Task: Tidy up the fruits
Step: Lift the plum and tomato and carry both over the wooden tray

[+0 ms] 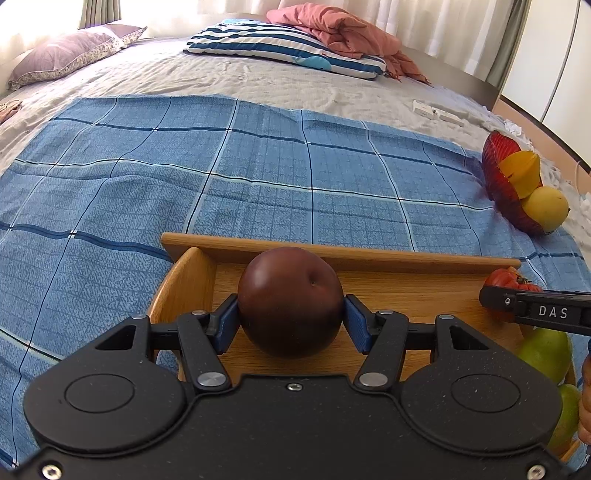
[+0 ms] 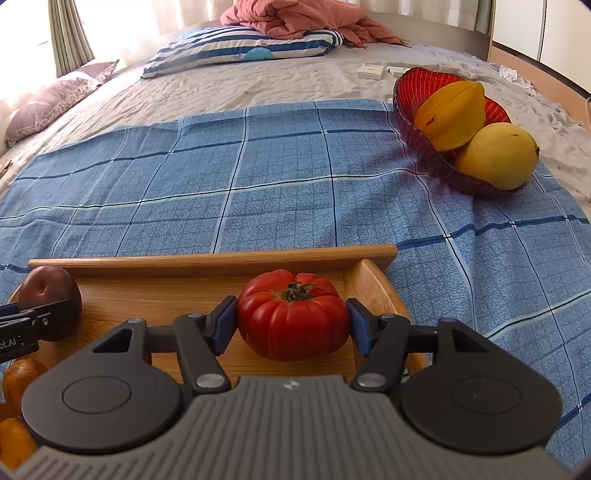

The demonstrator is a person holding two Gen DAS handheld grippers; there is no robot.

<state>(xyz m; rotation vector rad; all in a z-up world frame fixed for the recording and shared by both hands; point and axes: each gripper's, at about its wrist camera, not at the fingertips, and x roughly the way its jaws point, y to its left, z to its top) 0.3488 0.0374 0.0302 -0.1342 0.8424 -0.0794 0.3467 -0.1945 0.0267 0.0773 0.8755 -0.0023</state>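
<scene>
On the bed's blue checked cloth (image 2: 280,177), the wooden tray (image 1: 332,254) sat below both grippers: left gripper (image 1: 291,319) clamped the dark plum (image 1: 290,302), right gripper (image 2: 293,320) the tomato (image 2: 293,317), side by side.

We note a bed covered by a grey sheet (image 1: 236,77), wrinkled in places. Over its near part lies a blue checked cloth (image 1: 258,173), crossed by dark and pale lines. At the far end we see a blue-and-white striped pillow (image 2: 243,50) with a small whale print, and on its far side rests a crumpled pink blanket (image 2: 295,18). A purple pillow (image 1: 62,55) with a flowered border sits at the far left, near the curtains (image 2: 70,33). Two small white boxes (image 2: 371,70) lie on the sheet to the right; we cannot read their print.
</scene>
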